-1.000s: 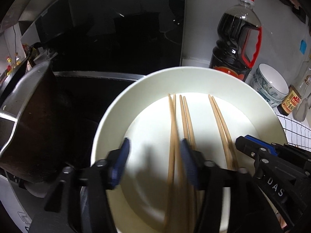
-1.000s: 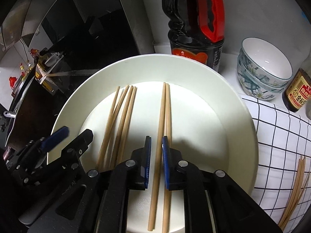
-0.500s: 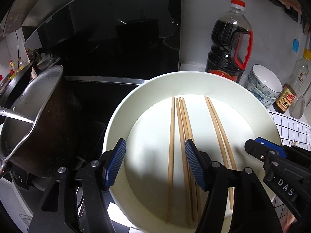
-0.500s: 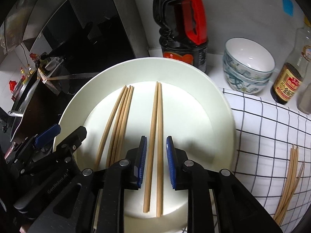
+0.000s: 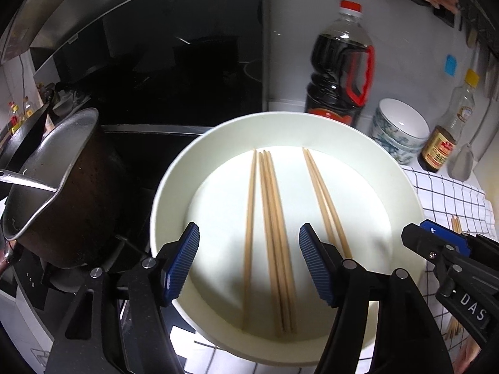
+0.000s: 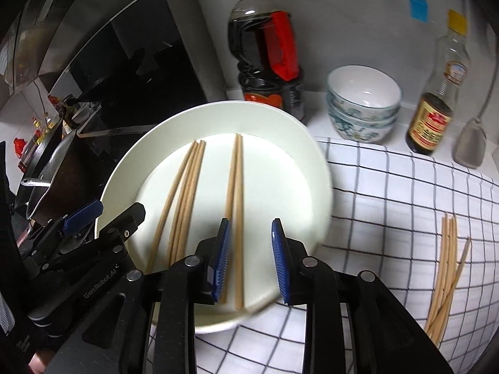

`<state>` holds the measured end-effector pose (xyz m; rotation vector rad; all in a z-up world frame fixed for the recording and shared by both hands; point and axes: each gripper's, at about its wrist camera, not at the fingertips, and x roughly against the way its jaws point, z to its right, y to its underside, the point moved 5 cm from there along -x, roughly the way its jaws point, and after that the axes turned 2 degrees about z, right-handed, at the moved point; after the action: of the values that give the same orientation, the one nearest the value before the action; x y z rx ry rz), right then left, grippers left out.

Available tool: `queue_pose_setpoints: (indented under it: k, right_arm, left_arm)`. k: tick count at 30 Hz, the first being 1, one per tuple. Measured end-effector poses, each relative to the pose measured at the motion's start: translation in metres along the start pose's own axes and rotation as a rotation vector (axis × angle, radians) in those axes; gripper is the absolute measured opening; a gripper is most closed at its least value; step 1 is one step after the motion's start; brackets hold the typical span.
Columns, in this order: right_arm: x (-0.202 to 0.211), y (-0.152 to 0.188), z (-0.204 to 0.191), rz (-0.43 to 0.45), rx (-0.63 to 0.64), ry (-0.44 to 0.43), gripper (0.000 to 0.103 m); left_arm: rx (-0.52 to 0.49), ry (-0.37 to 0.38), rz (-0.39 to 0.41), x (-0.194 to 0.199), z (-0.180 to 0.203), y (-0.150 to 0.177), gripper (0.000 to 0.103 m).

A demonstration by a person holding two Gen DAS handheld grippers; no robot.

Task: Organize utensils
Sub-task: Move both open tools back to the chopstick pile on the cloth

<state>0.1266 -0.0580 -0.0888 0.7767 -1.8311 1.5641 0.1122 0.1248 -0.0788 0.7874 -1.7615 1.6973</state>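
A large white plate (image 5: 389, 187) (image 6: 280, 131) holds several wooden chopsticks: a left group (image 5: 268, 218) (image 6: 184, 193) and a right pair (image 5: 321, 199) (image 6: 235, 187). My left gripper (image 5: 249, 265) is open and empty above the plate's near edge, over the left group. My right gripper (image 6: 249, 258) is open and empty above the right pair's near ends. More loose chopsticks (image 6: 446, 268) lie on the checked cloth (image 6: 389, 202) to the right of the plate.
A dark pot (image 5: 53, 187) stands left of the plate on the stove. A soy sauce bottle (image 5: 340, 71) (image 6: 268, 56), stacked bowls (image 6: 363, 103) and a smaller sauce bottle (image 6: 436, 93) line the back wall. A spatula (image 6: 471, 143) hangs at far right.
My right gripper opened, let go of the right chopstick pair and pulled back. My left gripper also drew back from the plate, staying open.
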Motion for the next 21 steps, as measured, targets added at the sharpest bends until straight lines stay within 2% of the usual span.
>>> queue_pose_setpoints:
  k: [4,21]
  right_arm:
    - [0.011,0.007,0.018,0.018,-0.041,0.014,0.031]
    - [0.064,0.047,0.108,0.066,-0.186,0.124,0.033]
  left_arm:
    - [-0.032,0.02,-0.001,0.006,0.015,0.004,0.069]
    - [-0.146,0.165,0.007,0.026,0.114,0.012,0.072]
